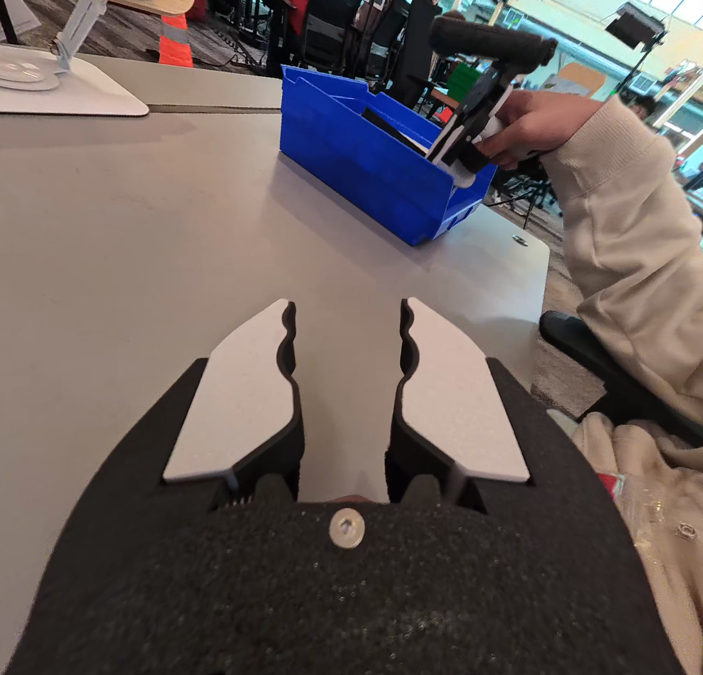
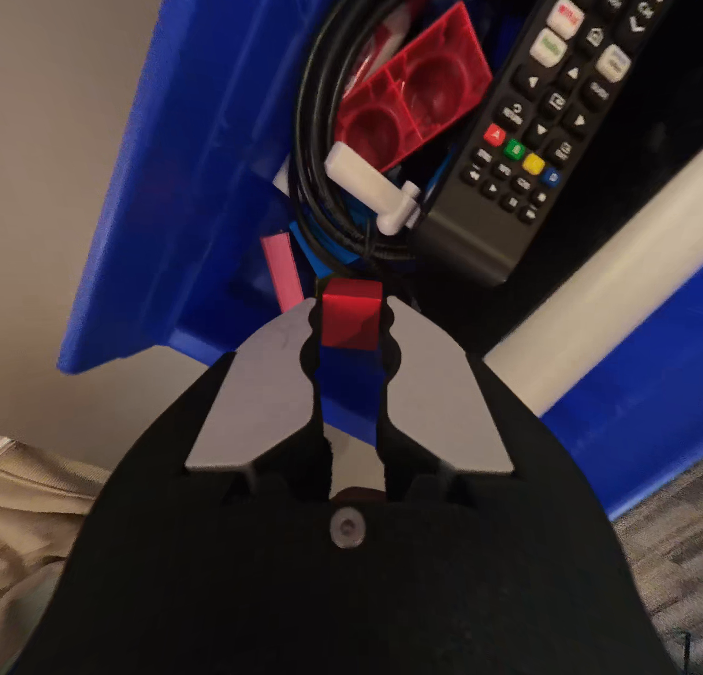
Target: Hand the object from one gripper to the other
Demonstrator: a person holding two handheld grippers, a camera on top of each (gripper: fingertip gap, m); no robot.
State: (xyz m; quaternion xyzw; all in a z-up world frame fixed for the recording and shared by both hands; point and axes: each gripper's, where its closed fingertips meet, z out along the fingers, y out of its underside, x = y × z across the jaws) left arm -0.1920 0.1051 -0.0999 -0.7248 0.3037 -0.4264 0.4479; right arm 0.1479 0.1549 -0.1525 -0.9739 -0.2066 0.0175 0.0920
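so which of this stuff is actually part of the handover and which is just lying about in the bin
Part of the job:
- red cube, gripped in the right tool
- left tool, open and empty above the table

Just lying about in the blue bin:
- black remote
- coiled black cable
- red brick
- white plastic piece
- pink strip

Black gripper body (image 1: 346, 580), grey-faced wavy fingers (image 1: 243, 386), silver screw (image 1: 346, 529), seemingly beige sleeve (image 1: 627, 238)
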